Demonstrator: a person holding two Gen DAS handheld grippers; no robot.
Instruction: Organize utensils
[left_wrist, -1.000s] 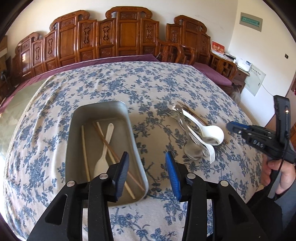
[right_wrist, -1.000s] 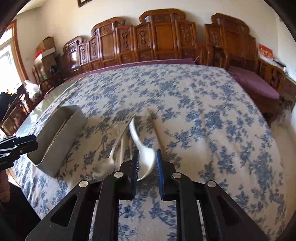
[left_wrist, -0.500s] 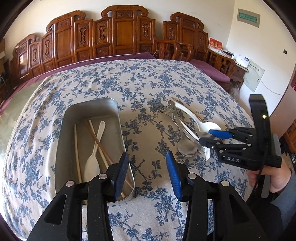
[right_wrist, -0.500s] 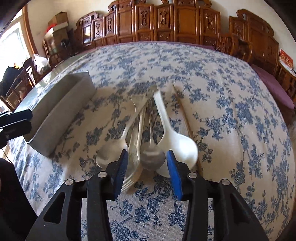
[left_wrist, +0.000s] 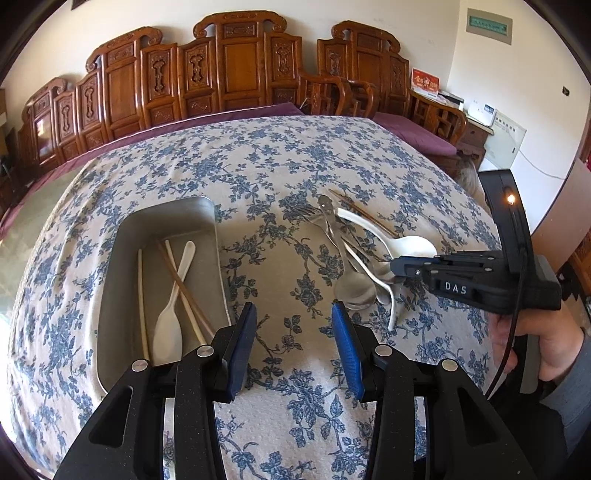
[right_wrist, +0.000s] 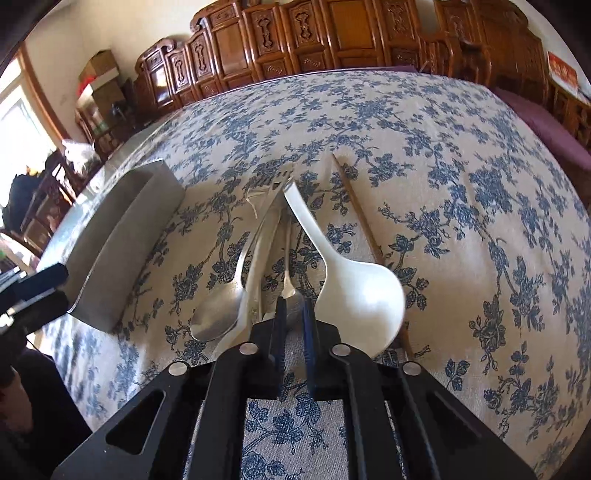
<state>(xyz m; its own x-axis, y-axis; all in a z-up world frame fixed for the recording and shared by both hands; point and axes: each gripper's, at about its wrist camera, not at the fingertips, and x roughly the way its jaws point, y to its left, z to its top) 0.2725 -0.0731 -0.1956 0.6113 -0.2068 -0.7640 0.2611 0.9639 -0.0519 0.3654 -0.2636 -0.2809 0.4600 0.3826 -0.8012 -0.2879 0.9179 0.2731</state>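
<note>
The grey metal tray (left_wrist: 110, 266) holds a white spoon (left_wrist: 170, 325) and loose chopsticks (left_wrist: 184, 291). To its right a pile lies on the cloth: a white ceramic spoon (right_wrist: 362, 295), a large metal spoon (right_wrist: 218, 317), a small metal spoon (right_wrist: 291, 295), a fork (right_wrist: 273, 181) and a brown chopstick (right_wrist: 358, 210). My right gripper (right_wrist: 293, 314) is down in the pile. Its jaws are closing, and the pads pinch the near end of the small metal spoon's bowl. My left gripper (left_wrist: 291, 314) hovers open and empty over bare cloth between tray and pile.
A blue-flowered cloth (left_wrist: 258, 166) covers the big table. Carved wooden chairs (left_wrist: 236, 66) line the far wall. A hand (left_wrist: 535, 339) holds the right gripper (left_wrist: 397, 265) at the table's right edge. The left gripper (right_wrist: 37, 291) shows beside the tray (right_wrist: 122, 251).
The right gripper came down into the pile, opened around the small metal spoon's bowl, then closed on it. The left gripper drifted slightly right, staying open.
</note>
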